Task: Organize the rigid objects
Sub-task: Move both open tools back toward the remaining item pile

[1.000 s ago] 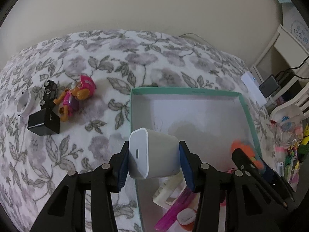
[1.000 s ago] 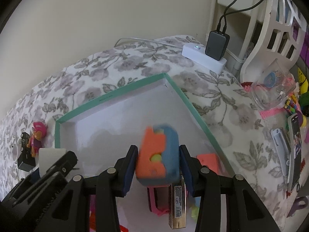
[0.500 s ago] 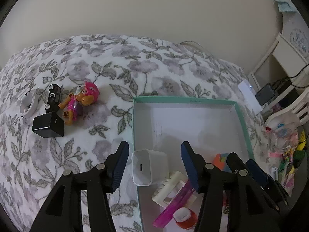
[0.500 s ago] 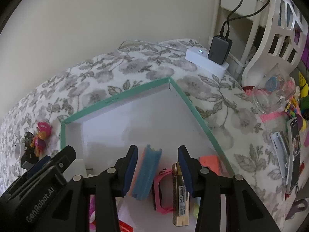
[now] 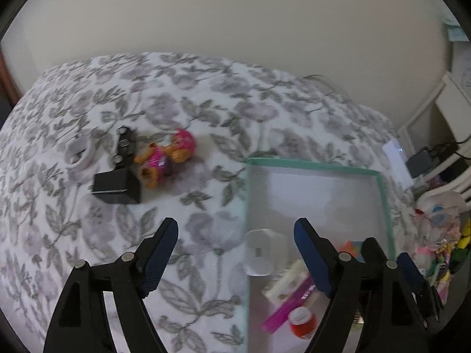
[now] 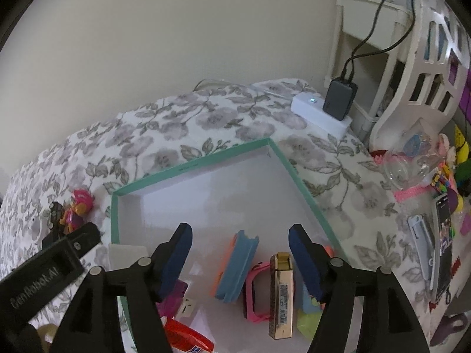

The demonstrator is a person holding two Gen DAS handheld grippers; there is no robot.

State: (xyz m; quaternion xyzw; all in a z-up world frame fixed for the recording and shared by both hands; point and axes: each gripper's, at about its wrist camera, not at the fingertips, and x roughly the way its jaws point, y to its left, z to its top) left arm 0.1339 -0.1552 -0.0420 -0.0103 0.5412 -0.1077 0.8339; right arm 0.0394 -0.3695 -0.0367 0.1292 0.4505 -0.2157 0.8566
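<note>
Your left gripper (image 5: 235,253) is opening, nothing pressed between its pads; the white charger cube (image 5: 263,251) lies just inside the near-left wall of the teal-rimmed box (image 5: 312,165). Your right gripper (image 6: 240,250) is opening too, the orange-and-blue block (image 6: 235,267) standing free below it beside a gold lighter (image 6: 281,294). Lift both straight out so no finger clips the wall. Next, I'd take the pink pup figure (image 5: 167,157) and black adapter (image 5: 116,186) lying left of the box, gripping across flat sides.
</note>
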